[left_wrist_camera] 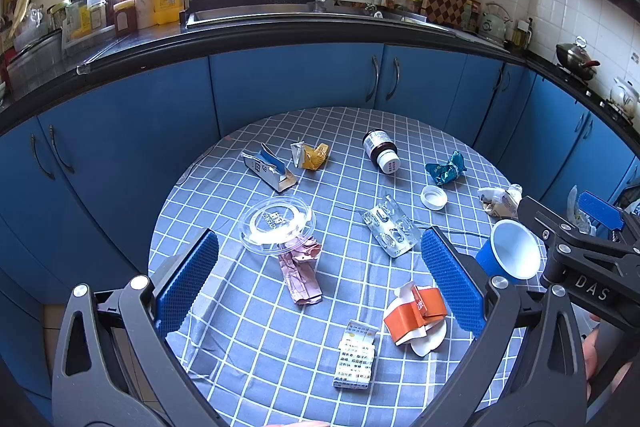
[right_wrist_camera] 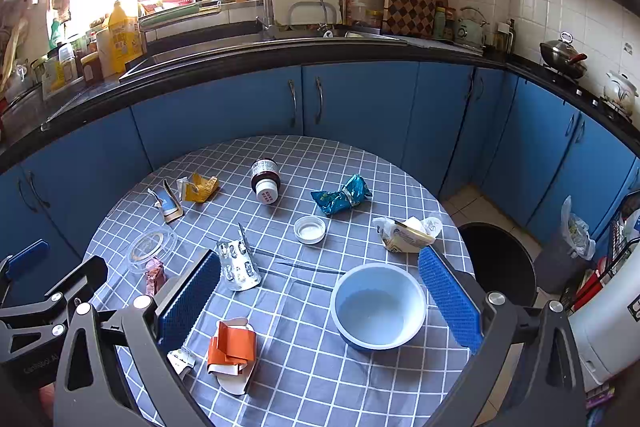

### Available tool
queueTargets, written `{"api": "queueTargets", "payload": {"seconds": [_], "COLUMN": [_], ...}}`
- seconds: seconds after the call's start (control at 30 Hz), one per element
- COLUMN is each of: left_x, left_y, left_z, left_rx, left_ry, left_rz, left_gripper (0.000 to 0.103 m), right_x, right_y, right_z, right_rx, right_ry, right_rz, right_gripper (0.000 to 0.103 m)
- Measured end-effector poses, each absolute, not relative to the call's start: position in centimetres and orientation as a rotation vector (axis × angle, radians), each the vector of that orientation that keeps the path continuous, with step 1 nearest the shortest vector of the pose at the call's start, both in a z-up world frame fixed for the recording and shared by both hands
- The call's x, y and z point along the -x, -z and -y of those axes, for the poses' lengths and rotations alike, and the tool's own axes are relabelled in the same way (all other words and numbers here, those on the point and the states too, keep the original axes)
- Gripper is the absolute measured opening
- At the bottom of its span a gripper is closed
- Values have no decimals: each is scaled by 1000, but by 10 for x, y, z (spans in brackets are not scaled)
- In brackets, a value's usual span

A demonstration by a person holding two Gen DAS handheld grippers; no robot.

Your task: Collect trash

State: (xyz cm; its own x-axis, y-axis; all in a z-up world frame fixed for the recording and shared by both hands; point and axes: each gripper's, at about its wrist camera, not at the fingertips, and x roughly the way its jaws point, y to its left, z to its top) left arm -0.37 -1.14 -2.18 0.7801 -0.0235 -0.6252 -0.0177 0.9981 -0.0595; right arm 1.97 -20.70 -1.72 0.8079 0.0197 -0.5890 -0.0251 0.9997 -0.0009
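Left wrist view: the left gripper (left_wrist_camera: 320,283) hovers wide open and empty above a crumpled pink foil wrapper (left_wrist_camera: 301,273) on the blue checked tablecloth (left_wrist_camera: 280,347); its long axis runs toward the camera; best to straddle it crosswise.

Right wrist view: the right gripper (right_wrist_camera: 318,297) gapes empty around an upright blue paper cup (right_wrist_camera: 378,307), mouth up; a black bin (right_wrist_camera: 498,263) waits beside the table.

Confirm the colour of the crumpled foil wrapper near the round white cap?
Teal-blue, shiny: the crumpled foil wrapper lies just beyond the round white cap. Clearest in the right wrist view.

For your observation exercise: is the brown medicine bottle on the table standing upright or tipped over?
Tipped over. The brown bottle lies on its side on the checked tablecloth, white cap toward the camera.
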Motion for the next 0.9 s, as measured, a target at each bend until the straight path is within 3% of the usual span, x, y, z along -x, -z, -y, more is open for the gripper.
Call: {"api": "queueTargets", "payload": {"seconds": [0.9], "left_x": [-4], "left_y": [36], "left_z": [-10], "left_rx": [119], "left_ry": [9], "left_rz": [-679], "left_gripper": [100], "right_x": [-29], "right_y": [41], "right_z": [216], "right_rx": [-35], "right_ry": [-43], "right_rz": [-655], "right_gripper": [96]}}
